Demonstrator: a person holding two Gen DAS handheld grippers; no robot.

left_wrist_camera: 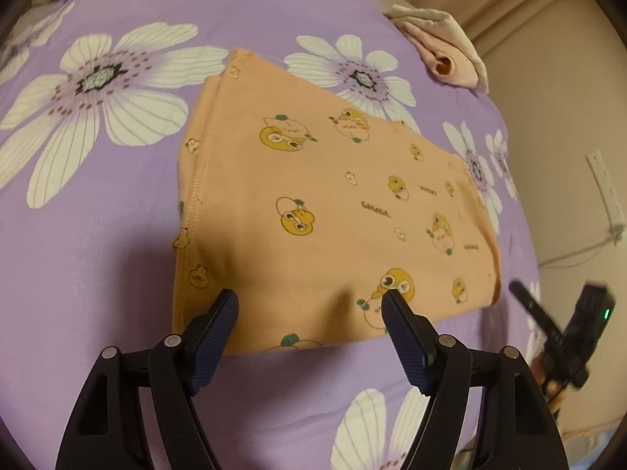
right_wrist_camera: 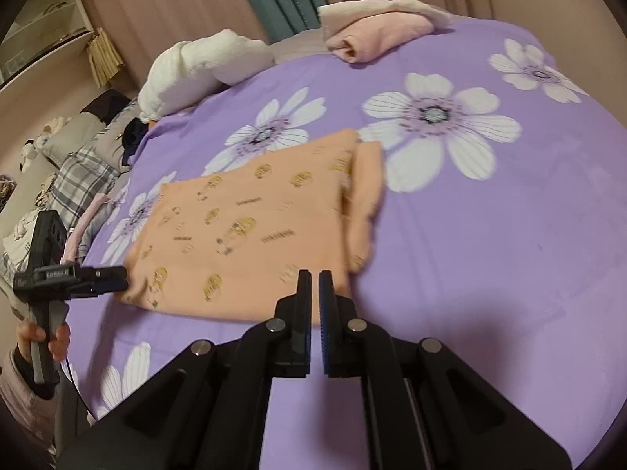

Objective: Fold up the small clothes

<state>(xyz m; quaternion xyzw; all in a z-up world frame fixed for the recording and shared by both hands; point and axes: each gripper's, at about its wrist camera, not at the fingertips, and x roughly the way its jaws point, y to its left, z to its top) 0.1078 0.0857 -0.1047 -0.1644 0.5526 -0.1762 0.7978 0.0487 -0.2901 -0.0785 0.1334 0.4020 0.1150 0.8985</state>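
Note:
An orange garment (left_wrist_camera: 313, 196) printed with yellow cartoon ducks lies folded flat on the purple flowered bedsheet (left_wrist_camera: 98, 254). My left gripper (left_wrist_camera: 309, 299) is open, and its blue-padded fingertips (left_wrist_camera: 229, 305) rest wide apart over the garment's near edge. In the right wrist view the same garment (right_wrist_camera: 243, 227) shows a sleeve folded along its right side. My right gripper (right_wrist_camera: 314, 274) is shut just above the garment's near edge, with no cloth visible between its pads. The left gripper (right_wrist_camera: 115, 279) sits at the garment's left corner, held by a hand (right_wrist_camera: 43, 337). The right gripper (left_wrist_camera: 529, 305) shows blurred at the right edge.
A folded pink garment (right_wrist_camera: 376, 35) lies at the bed's far edge, on a pale cloth (left_wrist_camera: 446, 58). A white plush bundle (right_wrist_camera: 188, 70) and plaid bedding (right_wrist_camera: 78, 184) lie to the left. Curtains hang behind. A power strip (left_wrist_camera: 607, 196) is on the wall.

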